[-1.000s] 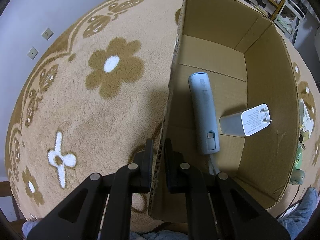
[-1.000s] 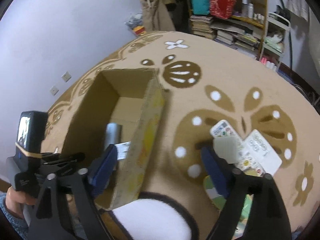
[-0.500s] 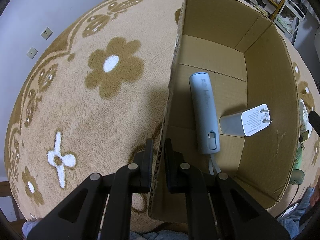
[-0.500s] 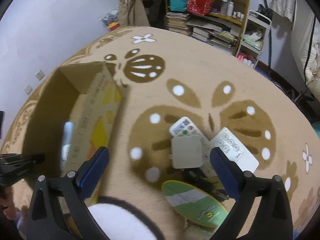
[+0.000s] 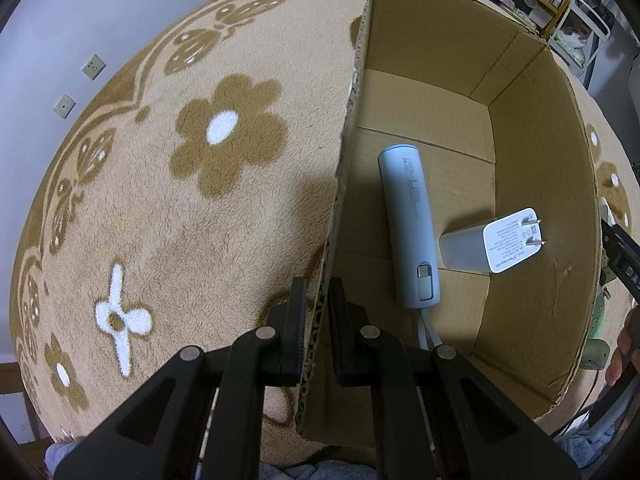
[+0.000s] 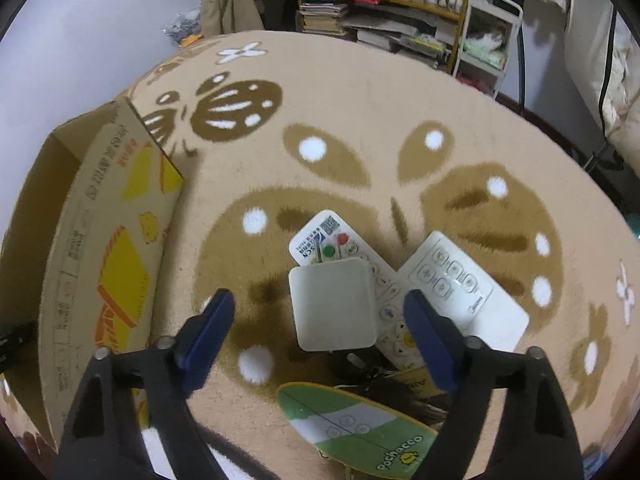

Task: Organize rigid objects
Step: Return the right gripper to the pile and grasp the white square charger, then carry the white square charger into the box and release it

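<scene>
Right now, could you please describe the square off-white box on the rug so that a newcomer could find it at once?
Start at the cardboard box and look right to the pile on the rug. The square off-white box lies on top of the long remote, between the open right claw tips. Unlike both remotes, it is plain and has no buttons.

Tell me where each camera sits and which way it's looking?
Left wrist: rides the left claw, looking down into the cardboard box, whose wall it pinches; black fingers show.
Right wrist: rides the open right claw, looking down at the white square adapter on two remotes; blue-padded fingers show.
Shared: the cardboard box and the flowered carpet.
</scene>
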